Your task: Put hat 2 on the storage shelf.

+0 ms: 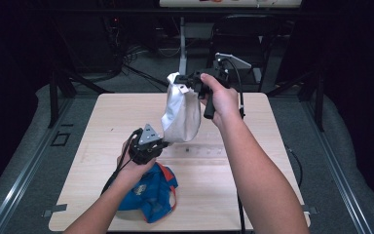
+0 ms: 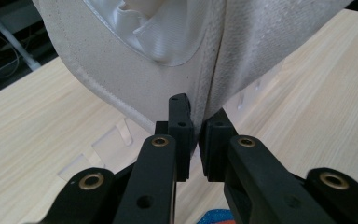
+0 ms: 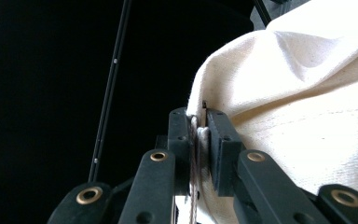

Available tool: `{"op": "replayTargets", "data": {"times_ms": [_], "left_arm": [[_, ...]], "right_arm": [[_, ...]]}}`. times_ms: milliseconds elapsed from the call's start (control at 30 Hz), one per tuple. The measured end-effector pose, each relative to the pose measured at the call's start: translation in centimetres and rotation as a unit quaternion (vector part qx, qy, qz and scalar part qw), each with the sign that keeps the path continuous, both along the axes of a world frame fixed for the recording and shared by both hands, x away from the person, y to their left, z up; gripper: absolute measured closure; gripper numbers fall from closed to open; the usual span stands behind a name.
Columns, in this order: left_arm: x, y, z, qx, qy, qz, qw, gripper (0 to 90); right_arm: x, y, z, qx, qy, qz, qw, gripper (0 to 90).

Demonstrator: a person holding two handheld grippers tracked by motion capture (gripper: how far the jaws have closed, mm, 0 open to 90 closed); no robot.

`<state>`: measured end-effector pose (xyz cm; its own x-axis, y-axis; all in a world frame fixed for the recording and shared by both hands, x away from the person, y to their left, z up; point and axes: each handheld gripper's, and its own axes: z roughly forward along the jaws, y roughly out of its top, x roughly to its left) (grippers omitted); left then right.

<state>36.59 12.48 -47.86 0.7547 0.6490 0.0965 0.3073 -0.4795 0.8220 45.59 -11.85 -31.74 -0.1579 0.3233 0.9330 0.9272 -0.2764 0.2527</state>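
Currently, both hands hold a white cloth bag [image 1: 181,112] above the light wooden desk [image 1: 102,126]. The right forearm extends from the bottom edge of the high view diagonally up and toward the far side, with the right hand [image 1: 221,100] wrapped around the handle and raised well above the desk surface. The right tool [image 1: 191,79] sits at the top of the bag, and in the right gripper view its jaws are pressed together on a folded upper edge of the cream fabric [image 3: 307,116], with the seam and threads caught between the pads. The left forearm enters from the lower left, and the left hand [image 1: 134,165] is held low, near the desk. The left tool [image 1: 161,144] meets the bottom corner of the bag. In the left gripper view its jaws stand nearly closed, pinching the lower edge of the bag [image 2: 168,84]; the fabric descends into the narrow gap between the pads. The bag hangs stretched between the two tools, tilted, its upper end toward the far right and its lower end toward the near left. A blue and orange cloth item [image 1: 151,192] lies on the desk just below the left hand, near the front edge.
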Motion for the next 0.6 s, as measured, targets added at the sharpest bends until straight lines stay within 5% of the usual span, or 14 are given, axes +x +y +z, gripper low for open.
{"op": "replayTargets", "data": {"times_ms": [600], "left_arm": [[0.1,2.5,-2.5,-0.044,0.016,-0.016,0.9988,84.2]], "right_arm": [[0.1,1.0,-2.0,-0.007,0.013,0.009,0.9998,81.3]]}}
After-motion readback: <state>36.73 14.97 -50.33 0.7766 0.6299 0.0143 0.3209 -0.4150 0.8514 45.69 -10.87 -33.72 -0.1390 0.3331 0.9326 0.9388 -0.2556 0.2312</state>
